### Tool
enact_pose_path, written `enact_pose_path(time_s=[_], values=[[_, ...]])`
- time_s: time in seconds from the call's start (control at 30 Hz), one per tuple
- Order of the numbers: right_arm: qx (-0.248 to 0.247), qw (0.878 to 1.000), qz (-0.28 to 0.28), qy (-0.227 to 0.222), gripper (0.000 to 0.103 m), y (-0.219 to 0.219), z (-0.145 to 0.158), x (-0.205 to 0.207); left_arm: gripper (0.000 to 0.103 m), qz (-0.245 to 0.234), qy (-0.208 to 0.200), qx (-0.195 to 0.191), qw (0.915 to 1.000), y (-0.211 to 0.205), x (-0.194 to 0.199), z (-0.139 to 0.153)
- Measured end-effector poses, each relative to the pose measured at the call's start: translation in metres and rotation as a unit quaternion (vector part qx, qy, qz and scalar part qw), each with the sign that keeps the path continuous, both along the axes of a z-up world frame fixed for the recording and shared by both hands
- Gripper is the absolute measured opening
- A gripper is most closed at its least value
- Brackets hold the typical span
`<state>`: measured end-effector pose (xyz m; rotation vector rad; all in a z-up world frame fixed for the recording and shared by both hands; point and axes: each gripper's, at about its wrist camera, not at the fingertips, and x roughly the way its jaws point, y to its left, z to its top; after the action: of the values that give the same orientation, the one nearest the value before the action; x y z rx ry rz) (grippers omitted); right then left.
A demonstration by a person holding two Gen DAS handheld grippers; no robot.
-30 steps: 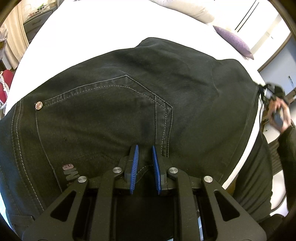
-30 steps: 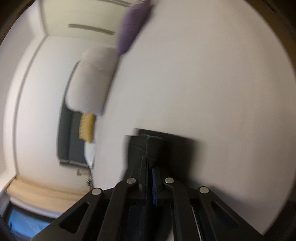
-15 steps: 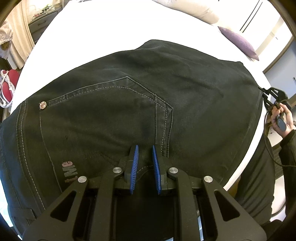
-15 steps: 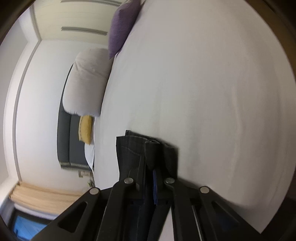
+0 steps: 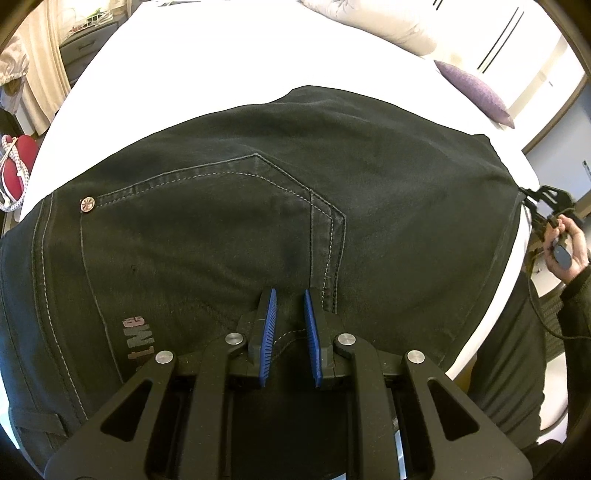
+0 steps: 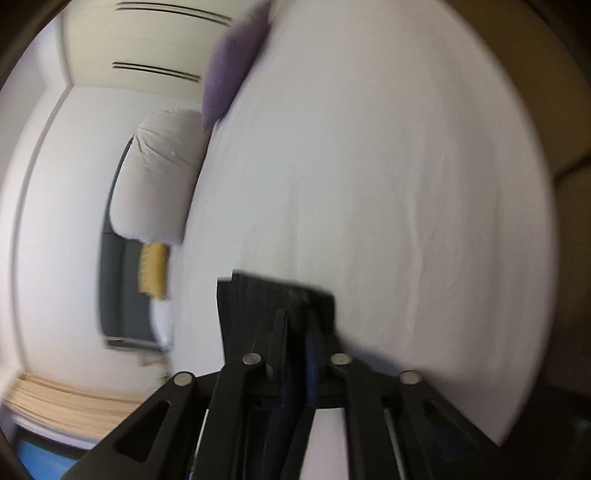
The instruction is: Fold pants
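Observation:
Black jeans (image 5: pixel 258 221) lie spread on the white bed (image 5: pixel 229 51), back pocket up. My left gripper (image 5: pixel 290 299) rests low over the jeans near the pocket seam; its blue pads stand a small gap apart with only a little cloth between them. My right gripper (image 6: pixel 295 317) is shut on the jeans' leg end (image 6: pixel 255 299), seen blurred in the right wrist view. In the left wrist view the right gripper (image 5: pixel 543 199) shows at the bed's right edge, held by a hand.
A purple cushion (image 5: pixel 476 92) and a pale pillow (image 5: pixel 373 18) lie at the bed's far side. A red slipper (image 5: pixel 14 162) and drawers (image 5: pixel 85 40) are at the left. The person's dark-clad body (image 5: pixel 517 350) stands at the right edge.
The left gripper stayed put. The right gripper, still holding the leg end, swung and shifted at the bed's right edge; its view turned and blurred.

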<state>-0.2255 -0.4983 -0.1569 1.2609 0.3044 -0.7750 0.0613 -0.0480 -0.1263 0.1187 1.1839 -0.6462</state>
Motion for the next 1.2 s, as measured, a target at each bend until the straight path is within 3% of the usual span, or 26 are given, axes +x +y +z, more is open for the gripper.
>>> enact_pose_path(time_s=[0.07, 0.13, 0.17, 0.23, 0.3, 0.33, 0.47, 0.6, 0.7, 0.73, 0.87, 0.97, 1.1, 1.2], values=[[-0.050, 0.999, 0.020, 0.009, 0.065, 0.002, 0.033, 0.003, 0.016, 0.000, -0.003, 0.001, 1.0000, 0.000, -0.001, 0.000], [-0.069, 0.991, 0.114, 0.018, 0.065, 0.001, 0.057, 0.032, 0.016, -0.001, -0.005, 0.002, 1.0000, 0.000, -0.002, 0.001], [-0.077, 0.981, 0.176, 0.033, 0.065, 0.002, 0.066, 0.055, 0.016, -0.002, -0.006, 0.001, 1.0000, 0.001, -0.002, 0.001], [-0.096, 0.942, 0.312, 0.074, 0.064, 0.010, 0.077, 0.110, 0.016, -0.002, -0.004, 0.001, 1.0000, 0.000, -0.002, 0.002], [-0.187, 0.897, 0.367, 0.162, 0.060, 0.021, 0.088, 0.151, 0.016, -0.002, -0.003, 0.000, 1.0000, 0.000, -0.002, 0.002], [-0.212, 0.879, 0.386, 0.182, 0.060, 0.021, 0.088, 0.165, 0.016, -0.002, -0.003, -0.001, 1.0000, 0.001, -0.001, 0.002], [-0.231, 0.842, 0.441, 0.208, 0.060, -0.002, 0.071, 0.196, 0.016, 0.003, -0.001, -0.006, 1.0000, 0.002, -0.001, 0.001], [-0.244, 0.804, 0.465, 0.276, 0.054, -0.021, 0.041, 0.208, 0.016, 0.000, 0.001, -0.004, 1.0000, 0.002, -0.001, 0.001], [-0.230, 0.801, 0.480, 0.275, 0.049, -0.031, 0.026, 0.210, 0.016, -0.001, 0.004, -0.002, 1.0000, 0.001, 0.001, 0.002], [-0.219, 0.808, 0.476, 0.269, 0.048, -0.033, 0.024, 0.212, 0.016, -0.001, 0.005, -0.001, 1.0000, 0.000, 0.001, 0.002], [-0.204, 0.819, 0.475, 0.250, 0.046, -0.041, 0.014, 0.214, 0.016, -0.002, 0.009, 0.002, 1.0000, -0.001, 0.002, 0.002], [-0.205, 0.817, 0.477, 0.251, 0.043, -0.040, 0.012, 0.217, 0.016, -0.003, 0.009, 0.006, 0.9999, -0.002, 0.003, 0.002], [-0.235, 0.805, 0.474, 0.269, 0.019, -0.038, 0.013, 0.217, 0.016, -0.004, 0.010, 0.006, 0.9999, -0.004, 0.004, 0.002], [-0.261, 0.800, 0.461, 0.283, 0.010, -0.036, 0.017, 0.216, 0.016, -0.004, 0.010, 0.006, 0.9999, -0.004, 0.004, 0.002]])
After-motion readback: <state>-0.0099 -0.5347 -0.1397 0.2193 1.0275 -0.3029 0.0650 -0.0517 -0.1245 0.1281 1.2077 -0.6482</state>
